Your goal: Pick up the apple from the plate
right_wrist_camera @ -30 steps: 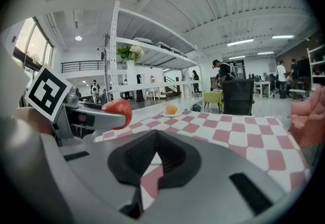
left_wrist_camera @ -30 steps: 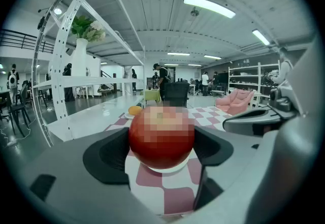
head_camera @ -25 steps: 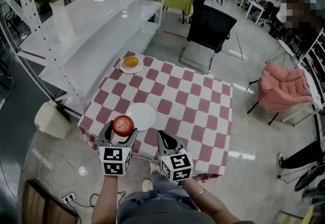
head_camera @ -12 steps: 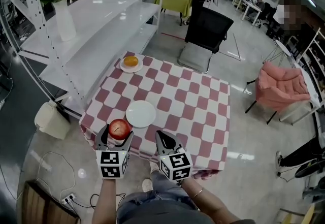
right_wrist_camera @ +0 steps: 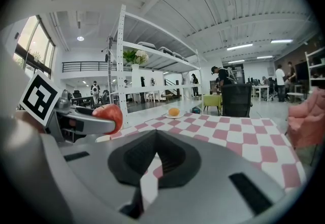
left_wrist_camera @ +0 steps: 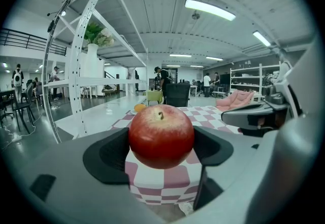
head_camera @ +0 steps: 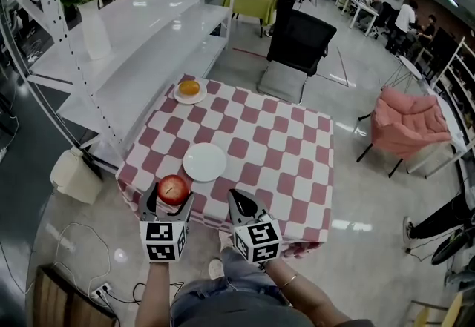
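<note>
The surface [head_camera: 286,159] is a square table under a red-and-white checked cloth [head_camera: 297,192], standing on a glossy grey floor [head_camera: 356,192] in a large open room. White shelving [head_camera: 141,29] runs along at 10 o'clock from the surface, and a vase [head_camera: 95,30] of flowers stands on it. A black chair [head_camera: 303,42] sits at 12 o'clock, just past the far edge. A pink armchair [head_camera: 404,124] stands at 3 o'clock, well apart. A green table [head_camera: 252,1] lies farther off at 12 o'clock, with people near it.

Two containers rest on the cloth. A white plate [head_camera: 205,162] lies bare toward the near left part of the surface. A small plate [head_camera: 191,93] sits in the 11 o'clock corner and holds an orange [head_camera: 189,87].

The apple [left_wrist_camera: 161,136] is off the white plate, raised at the surface's 7 o'clock corner, just beside the plate's near rim. The left claw [head_camera: 171,198] is clamped on it: the two dark pads press its left and right sides, the stem points up, and checked cloth shows beneath it.

The right claw [head_camera: 241,203] hangs at 3 o'clock from the apple, near it but apart. Its jaws are together with nothing between them, and it points across the cloth toward the orange.
</note>
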Motion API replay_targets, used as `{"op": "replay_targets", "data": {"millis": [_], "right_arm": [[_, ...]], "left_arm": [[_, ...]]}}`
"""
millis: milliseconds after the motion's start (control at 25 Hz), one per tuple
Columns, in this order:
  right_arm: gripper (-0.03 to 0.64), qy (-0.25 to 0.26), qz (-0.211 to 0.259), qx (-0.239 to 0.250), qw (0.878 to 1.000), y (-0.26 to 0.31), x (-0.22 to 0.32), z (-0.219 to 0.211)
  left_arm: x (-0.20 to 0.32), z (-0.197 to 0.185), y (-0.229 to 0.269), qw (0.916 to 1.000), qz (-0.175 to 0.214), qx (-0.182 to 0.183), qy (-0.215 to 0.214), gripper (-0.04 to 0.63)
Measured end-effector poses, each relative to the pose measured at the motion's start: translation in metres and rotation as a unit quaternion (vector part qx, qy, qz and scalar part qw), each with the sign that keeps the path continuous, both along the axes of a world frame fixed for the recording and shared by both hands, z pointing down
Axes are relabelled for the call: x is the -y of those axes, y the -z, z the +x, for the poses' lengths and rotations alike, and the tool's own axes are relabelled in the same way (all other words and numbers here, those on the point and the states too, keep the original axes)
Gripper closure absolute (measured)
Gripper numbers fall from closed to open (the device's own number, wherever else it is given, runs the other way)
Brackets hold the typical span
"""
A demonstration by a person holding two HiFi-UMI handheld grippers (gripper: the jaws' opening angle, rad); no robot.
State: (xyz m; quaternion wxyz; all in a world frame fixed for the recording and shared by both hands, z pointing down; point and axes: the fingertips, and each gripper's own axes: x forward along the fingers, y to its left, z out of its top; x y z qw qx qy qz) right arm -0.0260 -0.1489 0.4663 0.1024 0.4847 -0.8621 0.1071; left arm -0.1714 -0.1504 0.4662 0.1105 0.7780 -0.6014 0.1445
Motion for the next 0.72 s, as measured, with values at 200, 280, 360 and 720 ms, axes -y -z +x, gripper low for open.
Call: {"op": "replay_targets", "data": {"millis": [200,280,360,720], "right_arm": [[0.609,-0.002,0.002,-0.002,1.000,0.0011,-0.0041,0.0016],[0.609,-0.002,0.003,-0.003,1.000,0.0014,-0.0051,0.0020],[0.609,-0.002,0.004,-0.002,1.000,0.0012,-0.0053,0.0020],[0.609,0.002,0.010,-0.004,1.000,0.0013,0.0025,0.0047]], "left_arm": [[-0.0040,0.0012,0.0023,1.0000,0.001,0.000,-0.002,0.204],[-0.0052,0.0010,0.0024,1.0000,0.001,0.001,-0.002,0.204],[-0.0056,0.0004,0.0012,1.0000,0.000,0.001,-0.001,0.204],[-0.0005,0.0030,-0.0027,1.0000,-0.004,0.004,0.000,0.204]]}}
